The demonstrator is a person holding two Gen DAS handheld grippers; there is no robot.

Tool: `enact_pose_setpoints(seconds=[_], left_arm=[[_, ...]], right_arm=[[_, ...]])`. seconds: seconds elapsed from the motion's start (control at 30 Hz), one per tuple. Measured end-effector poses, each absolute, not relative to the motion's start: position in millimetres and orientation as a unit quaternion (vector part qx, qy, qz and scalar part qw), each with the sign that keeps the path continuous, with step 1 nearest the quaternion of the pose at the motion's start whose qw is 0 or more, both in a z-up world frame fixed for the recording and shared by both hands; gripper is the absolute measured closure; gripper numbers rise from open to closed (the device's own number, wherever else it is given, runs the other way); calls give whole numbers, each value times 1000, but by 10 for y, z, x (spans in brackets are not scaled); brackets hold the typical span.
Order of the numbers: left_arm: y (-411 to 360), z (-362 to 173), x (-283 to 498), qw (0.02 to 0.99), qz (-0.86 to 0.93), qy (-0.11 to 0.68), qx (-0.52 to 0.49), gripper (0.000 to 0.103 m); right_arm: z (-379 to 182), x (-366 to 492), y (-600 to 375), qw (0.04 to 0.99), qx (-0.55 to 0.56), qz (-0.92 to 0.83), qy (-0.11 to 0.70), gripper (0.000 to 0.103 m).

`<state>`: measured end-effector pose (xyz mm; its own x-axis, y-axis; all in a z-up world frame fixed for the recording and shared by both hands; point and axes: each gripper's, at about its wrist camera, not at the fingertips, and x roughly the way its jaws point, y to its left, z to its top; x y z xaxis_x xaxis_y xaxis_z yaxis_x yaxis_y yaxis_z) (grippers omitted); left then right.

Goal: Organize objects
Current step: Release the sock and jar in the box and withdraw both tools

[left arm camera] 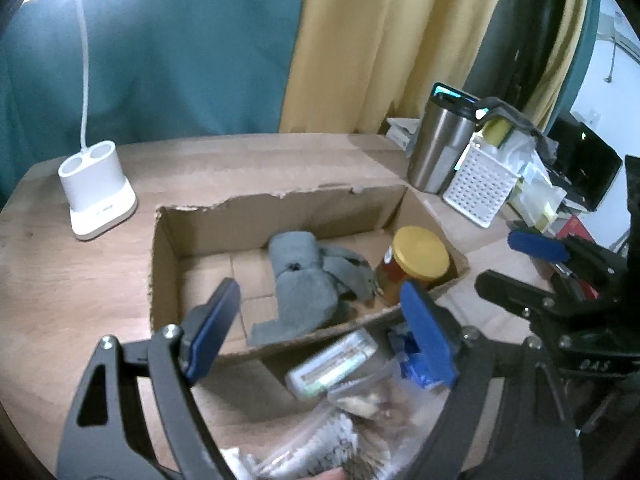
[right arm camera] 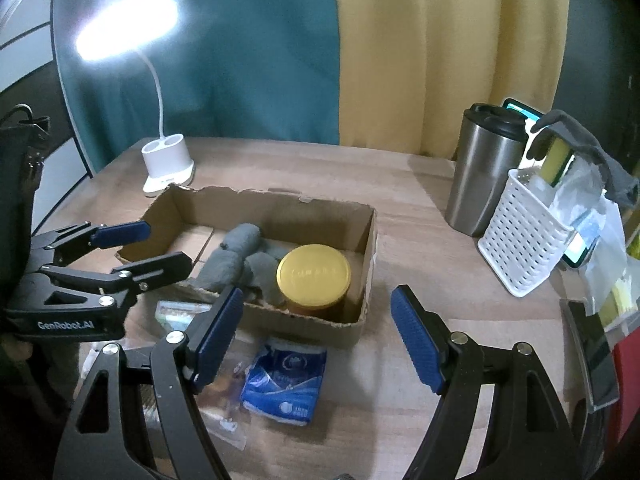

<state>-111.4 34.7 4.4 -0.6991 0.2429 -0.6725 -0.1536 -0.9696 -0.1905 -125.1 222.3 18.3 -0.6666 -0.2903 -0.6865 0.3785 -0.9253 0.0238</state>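
- Cardboard box [right arm camera: 256, 216] sat mid-table in the right wrist view, its top edges torn, holding a grey cloth [right arm camera: 240, 258] and a jar with a yellow lid [right arm camera: 314, 274]; the jar stood at the cloth's 3 o'clock, touching it or nearly so.
- We held the left gripper [left arm camera: 320, 328] above the box's near wall, its blue pads well apart and nothing between them.
- We held the right gripper [right arm camera: 316, 332] near the box's 6 o'clock side, jaws likewise apart and gripping nothing.
- Outside the box, at its 6 o'clock, a blue packet [right arm camera: 284, 380] lay on the wooden table [right arm camera: 420, 184], with a small clear case [left arm camera: 332, 364] and clear bags beside it.
- At the box's 11 o'clock stood a lit white desk lamp [right arm camera: 168, 160].
- At its 2 o'clock stood a steel tumbler [right arm camera: 484, 168], and touching that, a white perforated basket [right arm camera: 524, 244] with a sponge in it.
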Motion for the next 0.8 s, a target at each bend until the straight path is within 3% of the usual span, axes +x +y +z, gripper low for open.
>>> enact_pose_setpoints(seconds=[0.8], left_arm=[[126,-31,-436,68,928,-82,-358,13]], right_arm=[[18,-846,2329,184,370,-910,45,24]])
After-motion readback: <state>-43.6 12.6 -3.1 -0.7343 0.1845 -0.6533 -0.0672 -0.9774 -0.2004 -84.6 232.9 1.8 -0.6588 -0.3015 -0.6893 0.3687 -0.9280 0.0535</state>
